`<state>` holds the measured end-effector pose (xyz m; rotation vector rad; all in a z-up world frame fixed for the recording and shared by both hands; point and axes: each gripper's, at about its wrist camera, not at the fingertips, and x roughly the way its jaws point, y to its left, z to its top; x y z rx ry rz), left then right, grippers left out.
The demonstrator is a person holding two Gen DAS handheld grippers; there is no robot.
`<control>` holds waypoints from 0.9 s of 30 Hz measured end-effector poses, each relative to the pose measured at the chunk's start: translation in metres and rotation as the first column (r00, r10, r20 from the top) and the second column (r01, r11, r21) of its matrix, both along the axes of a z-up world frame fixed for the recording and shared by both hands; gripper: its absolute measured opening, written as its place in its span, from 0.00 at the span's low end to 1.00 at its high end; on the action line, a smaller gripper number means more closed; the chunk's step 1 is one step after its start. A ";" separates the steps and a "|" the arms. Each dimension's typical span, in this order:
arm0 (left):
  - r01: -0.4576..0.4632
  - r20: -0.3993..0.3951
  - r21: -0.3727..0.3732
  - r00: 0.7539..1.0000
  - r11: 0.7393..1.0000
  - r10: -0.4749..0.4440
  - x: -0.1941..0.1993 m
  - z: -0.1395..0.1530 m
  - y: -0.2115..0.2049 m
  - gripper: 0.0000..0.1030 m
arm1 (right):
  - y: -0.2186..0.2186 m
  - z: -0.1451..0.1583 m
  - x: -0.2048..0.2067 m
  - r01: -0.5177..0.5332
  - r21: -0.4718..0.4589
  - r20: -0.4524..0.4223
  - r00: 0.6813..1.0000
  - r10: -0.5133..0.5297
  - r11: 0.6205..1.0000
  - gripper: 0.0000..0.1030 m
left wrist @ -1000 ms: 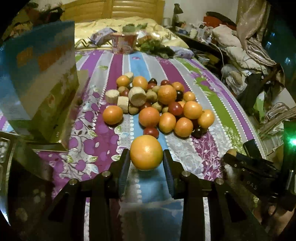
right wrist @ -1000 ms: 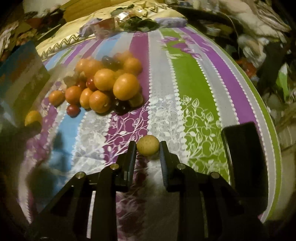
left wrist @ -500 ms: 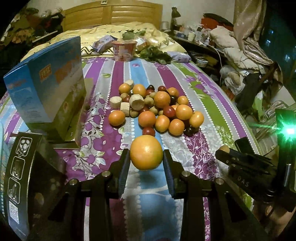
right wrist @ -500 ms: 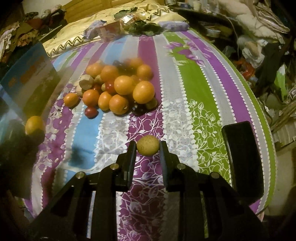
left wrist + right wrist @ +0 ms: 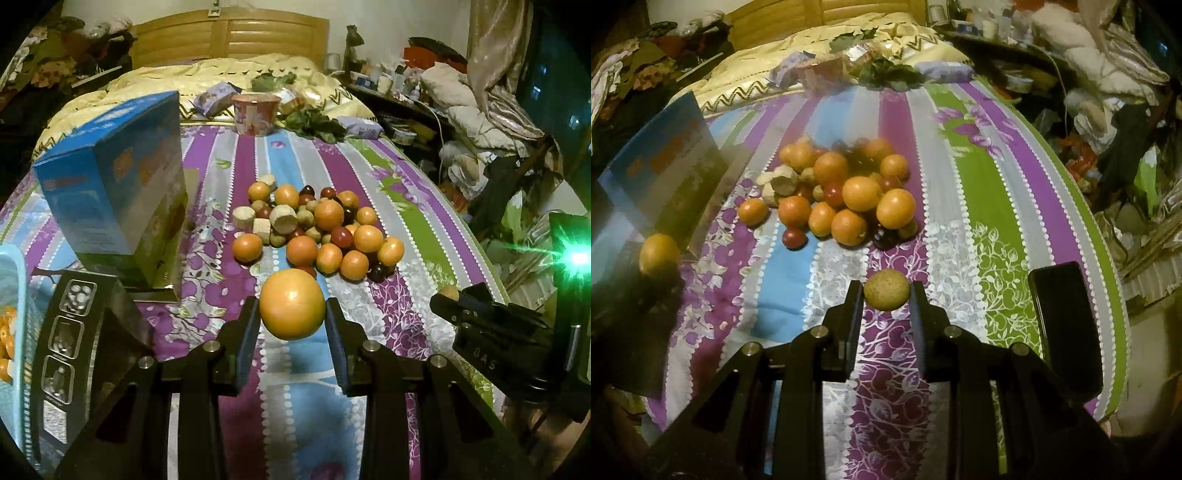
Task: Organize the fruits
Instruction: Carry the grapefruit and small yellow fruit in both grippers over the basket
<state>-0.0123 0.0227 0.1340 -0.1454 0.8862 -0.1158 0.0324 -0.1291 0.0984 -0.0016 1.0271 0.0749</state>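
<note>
My left gripper (image 5: pixel 292 314) is shut on a large orange (image 5: pixel 292 303) and holds it above the striped bedspread (image 5: pixel 295 373), short of the fruit pile (image 5: pixel 317 229). My right gripper (image 5: pixel 886 299) is shut on a small round tan fruit (image 5: pixel 886 294), also held above the bedspread (image 5: pixel 960 192). The pile (image 5: pixel 842 192) holds several oranges, dark red fruits, small tan fruits and pale cut chunks. The right gripper also shows at the right of the left wrist view (image 5: pixel 480 314); the left gripper's orange shows at the left of the right wrist view (image 5: pixel 659 254).
A blue carton (image 5: pixel 114 195) stands left of the pile. A black box (image 5: pixel 70 354) and a light blue basket (image 5: pixel 11 332) with oranges sit at the near left. A black phone (image 5: pixel 1063 325) lies near the bed's right edge. A cup (image 5: pixel 255 112) and packets lie beyond.
Both grippers have drawn back and up from the pile with their fruits still held. The pile looks smaller, and the black box and blue basket have come into the left wrist view.
</note>
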 end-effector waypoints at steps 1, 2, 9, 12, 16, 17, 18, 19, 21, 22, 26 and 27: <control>-0.005 0.002 0.001 1.000 1.000 0.005 -0.001 0.002 0.003 0.35 | 0.003 0.002 0.000 -0.003 -0.001 0.003 1.000 0.003 1.000 0.25; -0.011 0.005 0.004 1.000 1.000 0.011 -0.003 0.005 0.006 0.35 | 0.006 0.005 0.000 -0.006 -0.001 0.007 1.000 0.006 1.000 0.25; -0.066 0.040 0.010 0.997 0.998 0.066 -0.014 0.027 0.039 0.35 | 0.036 0.024 0.000 -0.053 -0.003 0.038 0.998 0.053 0.999 0.25; -0.100 0.051 0.012 0.994 0.995 0.100 -0.019 0.036 0.057 0.35 | 0.054 0.034 0.000 -0.079 0.001 0.054 0.995 0.079 0.997 0.25; -0.159 0.067 0.010 0.985 0.987 0.158 -0.027 0.048 0.091 0.35 | 0.083 0.048 0.001 -0.125 0.002 0.073 0.990 0.124 0.992 0.25; -0.171 0.071 0.011 0.983 0.985 0.170 -0.030 0.050 0.098 0.35 | 0.092 0.052 0.001 -0.138 0.005 0.080 0.987 0.137 0.990 0.25; -0.184 0.075 0.013 0.980 0.983 0.183 -0.032 0.053 0.106 0.35 | 0.100 0.055 0.000 -0.151 0.006 0.085 0.985 0.150 0.988 0.25; -0.206 0.082 0.014 0.976 0.979 0.204 -0.035 0.056 0.118 0.35 | 0.107 0.058 0.000 -0.162 0.005 0.089 0.983 0.161 0.987 0.25; -0.237 0.088 0.008 0.968 0.971 0.235 -0.041 0.060 0.136 0.35 | 0.124 0.062 0.000 -0.191 0.005 0.096 0.977 0.189 0.982 0.25; -0.248 0.090 0.007 0.965 0.969 0.246 -0.043 0.062 0.143 0.35 | 0.134 0.064 -0.001 -0.206 0.008 0.098 0.974 0.204 0.979 0.25; -0.313 0.099 -0.001 0.945 0.950 0.311 -0.060 0.068 0.181 0.35 | 0.172 0.072 -0.005 -0.266 0.009 0.107 0.959 0.263 0.964 0.25; -0.327 0.100 -0.004 0.940 0.945 0.325 -0.064 0.069 0.190 0.35 | 0.184 0.075 -0.006 -0.285 0.009 0.110 0.953 0.283 0.958 0.25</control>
